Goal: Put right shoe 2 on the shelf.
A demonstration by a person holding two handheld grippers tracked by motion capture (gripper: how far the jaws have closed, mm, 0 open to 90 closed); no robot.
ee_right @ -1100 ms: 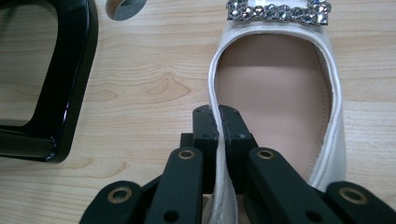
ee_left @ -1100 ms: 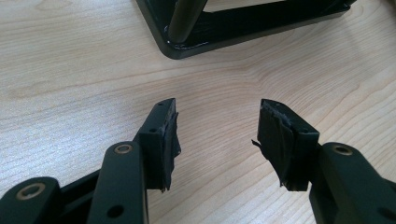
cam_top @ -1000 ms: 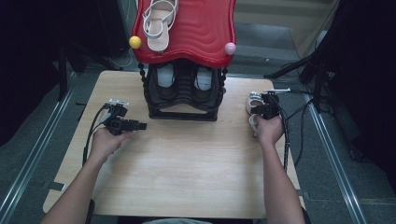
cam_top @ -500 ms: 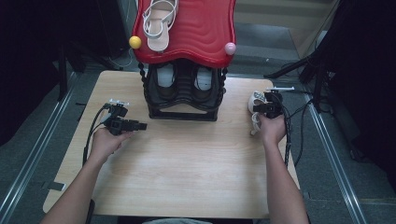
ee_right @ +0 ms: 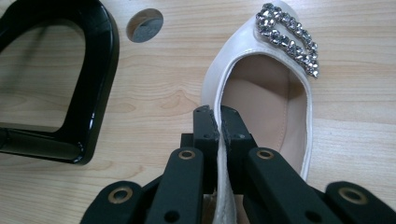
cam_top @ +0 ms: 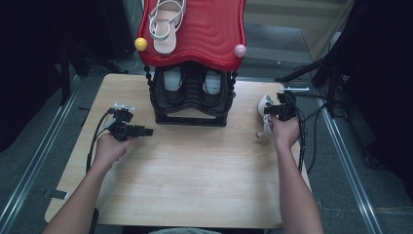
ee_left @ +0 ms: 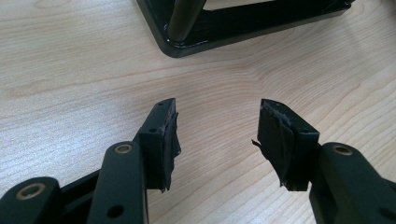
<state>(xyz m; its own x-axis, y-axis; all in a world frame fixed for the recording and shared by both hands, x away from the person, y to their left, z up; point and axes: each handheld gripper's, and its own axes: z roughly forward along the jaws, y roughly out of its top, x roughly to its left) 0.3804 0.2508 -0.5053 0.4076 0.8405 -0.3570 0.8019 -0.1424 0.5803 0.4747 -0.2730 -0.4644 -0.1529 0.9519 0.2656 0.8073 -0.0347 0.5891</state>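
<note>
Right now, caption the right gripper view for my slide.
Right gripper shut on white rhinestone shoe's rim, beside black rack base.

shoe (cam_top: 265,105) right of rack (cam_top: 191,92)

Overhead looks down; gripper cameras skim the shared table (cam_top: 195,185).

white shoe (ee_right: 261,93) heel cut off at btm edge, rack (ee_right: 70,93) partly out of frame
</note>
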